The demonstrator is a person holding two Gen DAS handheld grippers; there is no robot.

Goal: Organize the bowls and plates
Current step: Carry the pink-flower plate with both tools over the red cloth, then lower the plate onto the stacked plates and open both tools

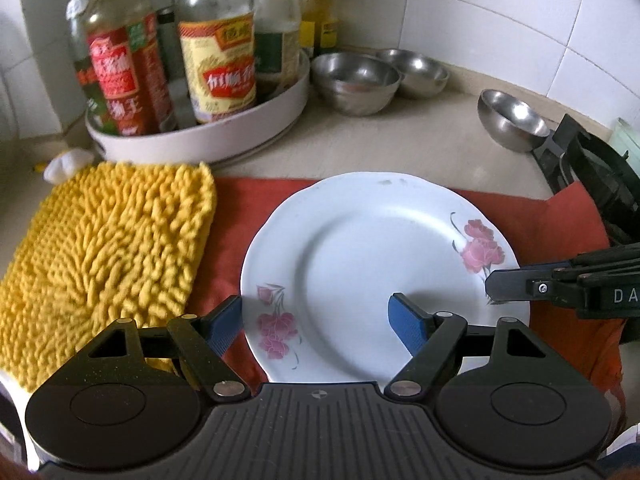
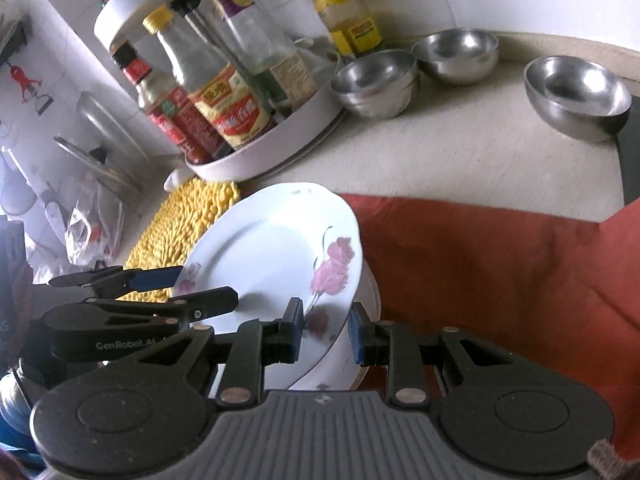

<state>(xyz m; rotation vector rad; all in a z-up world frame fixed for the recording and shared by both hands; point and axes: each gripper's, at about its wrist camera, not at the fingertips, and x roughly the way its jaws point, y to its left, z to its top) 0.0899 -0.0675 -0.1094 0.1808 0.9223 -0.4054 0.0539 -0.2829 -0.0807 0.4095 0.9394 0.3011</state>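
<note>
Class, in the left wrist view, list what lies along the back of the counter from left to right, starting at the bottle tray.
Round white tray of sauce bottles → stacked steel bowls → second steel bowl behind them → lone steel bowl near the black stove.

Left wrist view: close above the plate (image 1: pixel 384 264), angled down toward the tabletop's (image 1: pixel 432 140) far tiled corner. Right wrist view: equally close, from the plate's right, tilted. Shared: plate, bottle tray (image 2: pixel 280 136), steel bowls (image 2: pixel 376 84), red cloth (image 2: pixel 500 260).

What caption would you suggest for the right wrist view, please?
Right gripper clamps the rim of a tilted floral plate above a red cloth.
</note>
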